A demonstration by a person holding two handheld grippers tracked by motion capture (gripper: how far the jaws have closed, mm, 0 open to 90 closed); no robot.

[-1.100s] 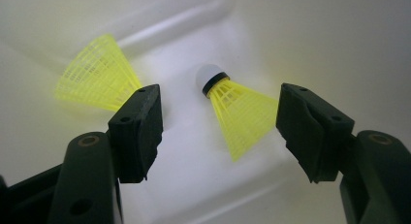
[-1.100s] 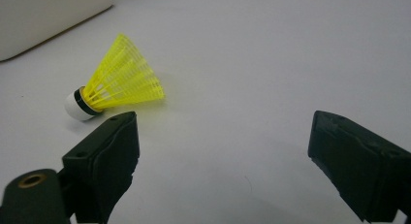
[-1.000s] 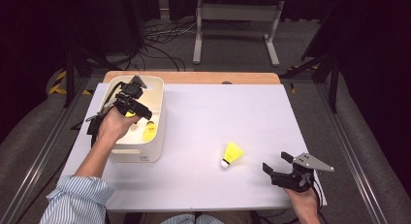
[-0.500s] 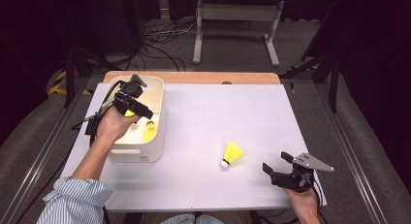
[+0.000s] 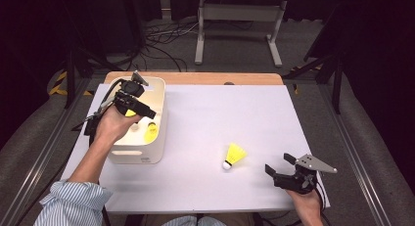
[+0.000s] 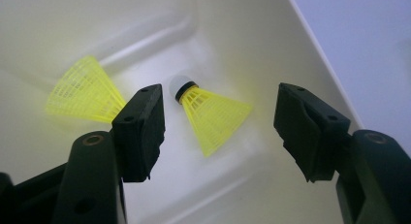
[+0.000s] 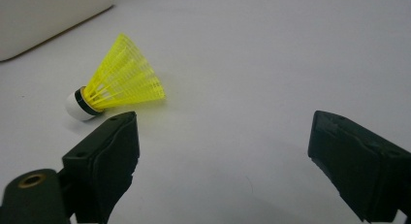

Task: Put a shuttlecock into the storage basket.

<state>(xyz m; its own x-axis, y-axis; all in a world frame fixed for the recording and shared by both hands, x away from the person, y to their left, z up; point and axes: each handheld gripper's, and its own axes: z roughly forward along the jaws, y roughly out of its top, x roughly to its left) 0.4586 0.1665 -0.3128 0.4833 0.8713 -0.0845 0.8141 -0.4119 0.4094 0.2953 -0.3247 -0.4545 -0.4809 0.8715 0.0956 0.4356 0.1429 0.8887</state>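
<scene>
High view: left tongs [image 5: 142, 108] over white bin [image 5: 159, 138], right tongs [image 5: 281, 165] near lone shuttlecock [image 5: 234, 155] on bench [image 5: 205, 118].
Left gripper view: wide open, empty, above two shuttlecocks [image 6: 213, 115].
Right gripper view: wide open, empty.

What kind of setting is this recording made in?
Probably a lab or recording studio rather than a home: a white-covered table ringed by dark curtains, loose cables on the floor, and a metal stand behind.
</scene>
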